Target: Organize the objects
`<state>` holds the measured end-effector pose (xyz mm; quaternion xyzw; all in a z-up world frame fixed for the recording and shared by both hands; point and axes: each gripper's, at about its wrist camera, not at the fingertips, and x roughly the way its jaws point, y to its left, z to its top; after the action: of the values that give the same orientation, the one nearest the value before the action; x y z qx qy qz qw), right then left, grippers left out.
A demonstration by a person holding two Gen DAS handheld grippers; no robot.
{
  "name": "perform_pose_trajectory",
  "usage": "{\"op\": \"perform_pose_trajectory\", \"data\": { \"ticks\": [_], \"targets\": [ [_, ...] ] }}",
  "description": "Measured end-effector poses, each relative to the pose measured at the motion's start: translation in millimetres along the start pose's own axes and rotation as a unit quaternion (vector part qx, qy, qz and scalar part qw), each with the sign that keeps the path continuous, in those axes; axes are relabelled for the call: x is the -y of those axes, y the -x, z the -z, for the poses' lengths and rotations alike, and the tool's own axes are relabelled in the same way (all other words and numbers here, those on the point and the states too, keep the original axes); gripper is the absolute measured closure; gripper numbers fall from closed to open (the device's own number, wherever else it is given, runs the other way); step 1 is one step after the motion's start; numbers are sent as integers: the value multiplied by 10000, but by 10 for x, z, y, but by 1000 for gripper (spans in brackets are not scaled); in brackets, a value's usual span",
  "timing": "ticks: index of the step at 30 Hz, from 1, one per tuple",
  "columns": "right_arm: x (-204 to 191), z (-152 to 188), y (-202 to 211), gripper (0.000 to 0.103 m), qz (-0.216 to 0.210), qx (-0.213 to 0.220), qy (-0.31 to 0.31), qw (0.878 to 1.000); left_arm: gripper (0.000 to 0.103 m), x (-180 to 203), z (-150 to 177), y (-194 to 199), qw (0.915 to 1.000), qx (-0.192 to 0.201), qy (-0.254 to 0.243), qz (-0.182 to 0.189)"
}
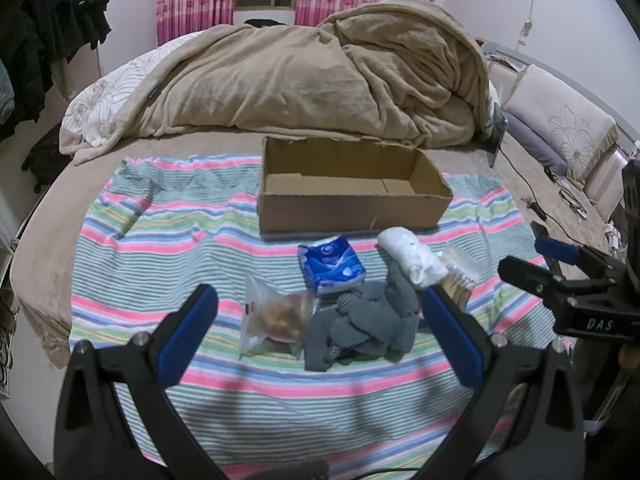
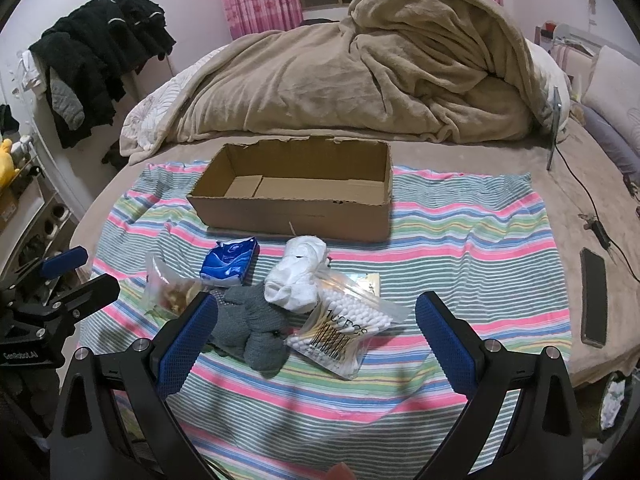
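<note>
A cardboard box [image 2: 296, 188] sits empty near the far edge of the striped towel [image 2: 460, 240]. 5 loose items cluster just in front of it: tissue pack [image 2: 230, 262], snack bag [image 1: 276, 316], gray gloves [image 2: 250, 330], white socks [image 2: 298, 276], cotton swab bag [image 2: 346, 328]. My right gripper [image 2: 316, 312] and left gripper [image 1: 320, 306] both gape wide, holding nothing. The swab bag lies ahead of my right one, its length running diagonally.

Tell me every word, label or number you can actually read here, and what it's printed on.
"DAS": white letters on the body of the right gripper, seen from the left wrist.
"GenRobot.AI": on the body of the left gripper, seen from the right wrist.
Cotton swab bag: dark print, roughly "100PCS", uncertain.
Blue tissue pack: print too blurred to read.
</note>
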<state>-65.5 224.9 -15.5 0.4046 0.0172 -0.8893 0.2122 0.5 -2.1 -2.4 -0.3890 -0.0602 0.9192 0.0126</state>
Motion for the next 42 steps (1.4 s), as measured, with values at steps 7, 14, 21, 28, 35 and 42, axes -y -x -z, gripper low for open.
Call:
{"op": "perform_pose_trajectory", "data": {
  "ticks": [7, 14, 21, 28, 35, 42],
  "targets": [
    [-7, -2, 10, 2, 28, -2, 5, 10000, 1, 45, 18, 32, 9999, -15, -65, 100],
    [4, 0, 7, 2, 11, -1, 0, 10000, 1, 15, 7, 3, 10000, -39, 4, 49],
    [14, -1, -3, 2, 19, -8, -1, 10000, 1, -20, 19, -60, 9999, -95, 40, 18],
    [167, -28, -82, 2, 162, -47, -88, 9998, 1, -146, 120, -256, 9993, -358, 96, -91],
    [367, -2, -243, 2, 347, -203, -208, 9990, 1, -304, 223, -513, 9977, -626, 204, -151],
    [471, 80, -475, 2, 395, -476, -294, 9976, 1, -414, 262, -766, 9961, -841, 219, -170]
  ]
}}
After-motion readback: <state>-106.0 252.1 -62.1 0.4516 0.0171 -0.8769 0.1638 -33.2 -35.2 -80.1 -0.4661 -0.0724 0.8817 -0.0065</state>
